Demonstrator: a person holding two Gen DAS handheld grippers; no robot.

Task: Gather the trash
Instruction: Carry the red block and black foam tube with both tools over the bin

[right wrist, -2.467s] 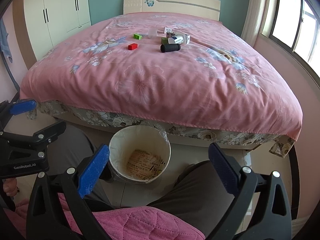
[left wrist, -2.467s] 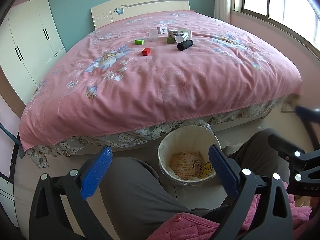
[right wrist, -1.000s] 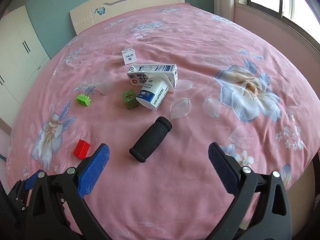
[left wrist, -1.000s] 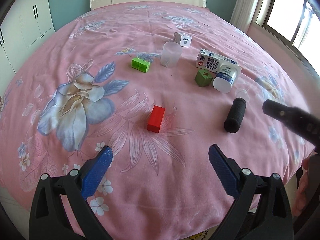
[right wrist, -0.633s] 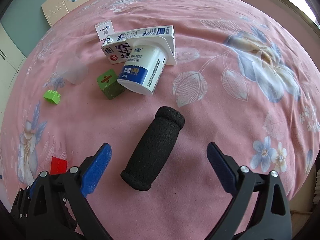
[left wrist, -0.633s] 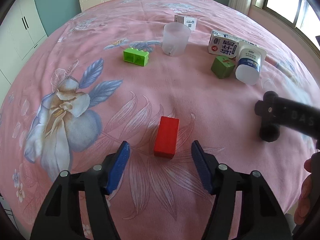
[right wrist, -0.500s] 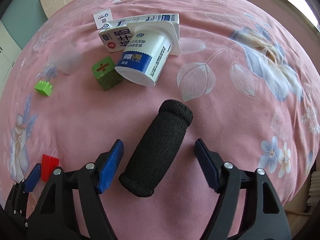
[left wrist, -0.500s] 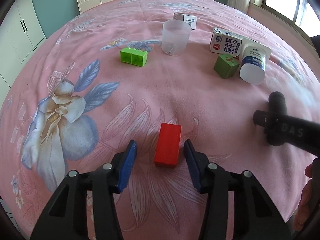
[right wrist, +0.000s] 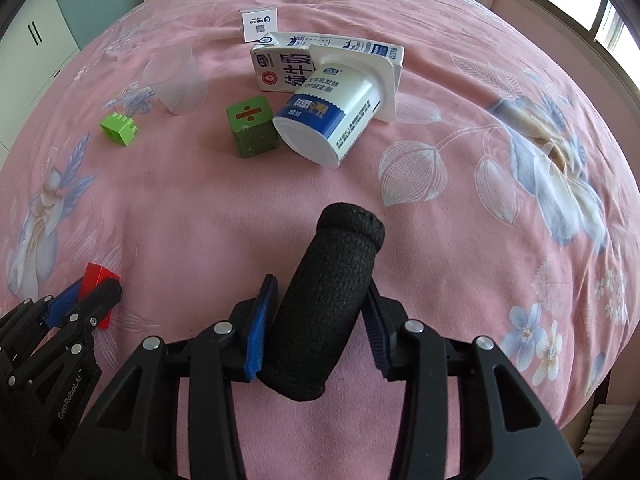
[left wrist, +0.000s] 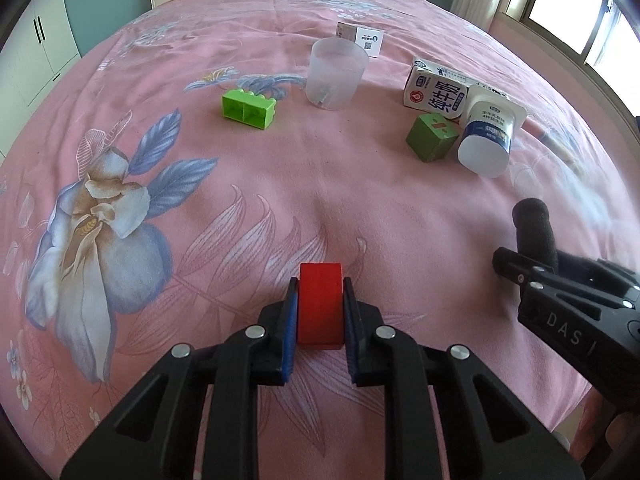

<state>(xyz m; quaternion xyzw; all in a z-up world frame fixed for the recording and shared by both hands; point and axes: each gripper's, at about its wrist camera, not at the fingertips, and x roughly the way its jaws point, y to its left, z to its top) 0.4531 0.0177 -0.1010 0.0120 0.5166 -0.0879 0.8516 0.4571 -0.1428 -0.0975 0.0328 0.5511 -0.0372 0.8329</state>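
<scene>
Left claw (left wrist: 320, 316) clamped on red block (left wrist: 321, 304), on bed (left wrist: 280, 184) well short of clear cup (left wrist: 335, 74). Block rigid, light; your flat-side grip looks sound. Right claw (right wrist: 316, 328) pinches black foam roller (right wrist: 328, 304) near its end, short of yogurt cup (right wrist: 328, 120). Foam soft, compressible, likely grippy; take hold mid-length to limit droop.

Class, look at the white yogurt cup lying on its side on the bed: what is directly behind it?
Behind the yogurt cup lies a milk carton, flat on the pink bedspread. The cup leans against it, hiding part of the carton's front. Further back stands a small white box.
</scene>
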